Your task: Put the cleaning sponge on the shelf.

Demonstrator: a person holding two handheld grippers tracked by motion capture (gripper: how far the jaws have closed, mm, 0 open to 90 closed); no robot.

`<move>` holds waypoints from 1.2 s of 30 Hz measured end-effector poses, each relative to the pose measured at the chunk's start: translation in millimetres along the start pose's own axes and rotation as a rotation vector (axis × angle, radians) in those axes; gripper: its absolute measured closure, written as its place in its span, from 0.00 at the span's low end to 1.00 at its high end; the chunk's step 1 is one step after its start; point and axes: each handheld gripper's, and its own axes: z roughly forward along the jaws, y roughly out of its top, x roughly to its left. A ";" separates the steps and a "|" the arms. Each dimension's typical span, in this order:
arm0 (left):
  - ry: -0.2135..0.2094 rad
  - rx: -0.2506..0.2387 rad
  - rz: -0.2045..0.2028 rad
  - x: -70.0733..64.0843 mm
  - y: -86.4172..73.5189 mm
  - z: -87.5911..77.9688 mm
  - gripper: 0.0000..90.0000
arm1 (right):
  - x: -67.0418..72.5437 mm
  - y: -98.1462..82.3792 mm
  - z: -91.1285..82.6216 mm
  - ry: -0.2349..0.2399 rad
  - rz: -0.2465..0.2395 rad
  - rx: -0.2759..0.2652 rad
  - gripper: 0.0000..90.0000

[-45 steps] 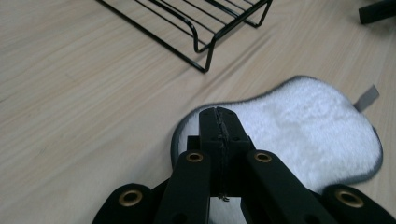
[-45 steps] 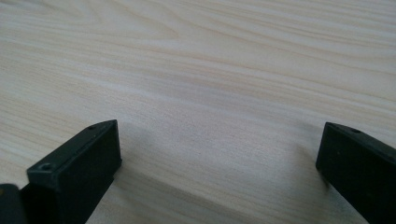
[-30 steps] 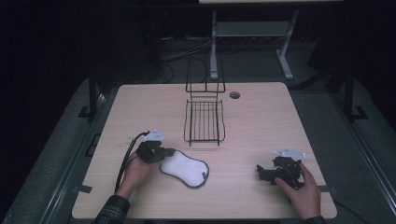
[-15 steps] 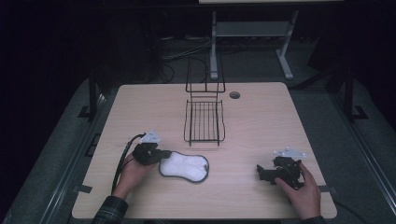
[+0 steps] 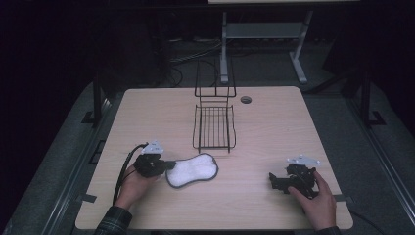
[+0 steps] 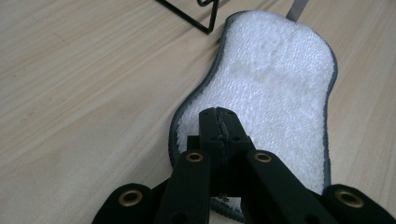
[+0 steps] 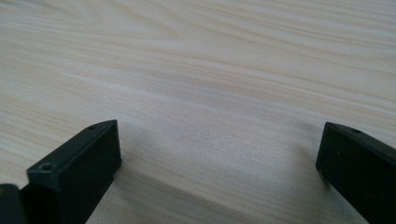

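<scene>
Pinching the near end of the white pad (image 6: 271, 88), the left tongs (image 6: 219, 122) look ready to carry it to the wire rack (image 5: 214, 126) ahead; right tongs (image 7: 219, 168) gape wide, idle on the counter (image 7: 210, 70).

On the table (image 5: 274, 127), the wire rack (image 5: 214, 125) stood at frame centre. The pad (image 5: 193, 170) lay just below it, left gripper (image 5: 164, 165) at its left end, right gripper (image 5: 275, 180) lower right.

We hold our left tongs (image 5: 169, 165) low at our left, jaws pressed together and pointing right. Our right tongs (image 5: 274, 181) rest low at our right, jaws spread wide, pointing left.
</scene>
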 end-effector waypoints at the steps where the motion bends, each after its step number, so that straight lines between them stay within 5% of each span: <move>1: -0.007 -0.011 -0.001 -1.1 1.7 -0.8 1.00 | 0.0 0.0 0.0 0.000 0.000 0.000 0.00; 8: -0.041 -0.039 0.039 -12.8 22.0 6.9 1.00 | 0.0 0.0 0.0 0.000 0.000 0.000 0.00; 20: -0.081 -0.010 0.079 -21.3 46.6 41.0 1.00 | 0.0 0.0 0.0 0.000 0.000 0.000 0.00; 25: -0.078 0.033 0.087 -21.8 45.4 50.3 1.00 | 0.0 0.0 0.0 0.000 0.000 0.000 0.00; 36: -0.074 0.029 0.075 -25.1 32.8 38.6 1.00 | 0.0 0.0 0.0 0.000 0.000 0.000 0.00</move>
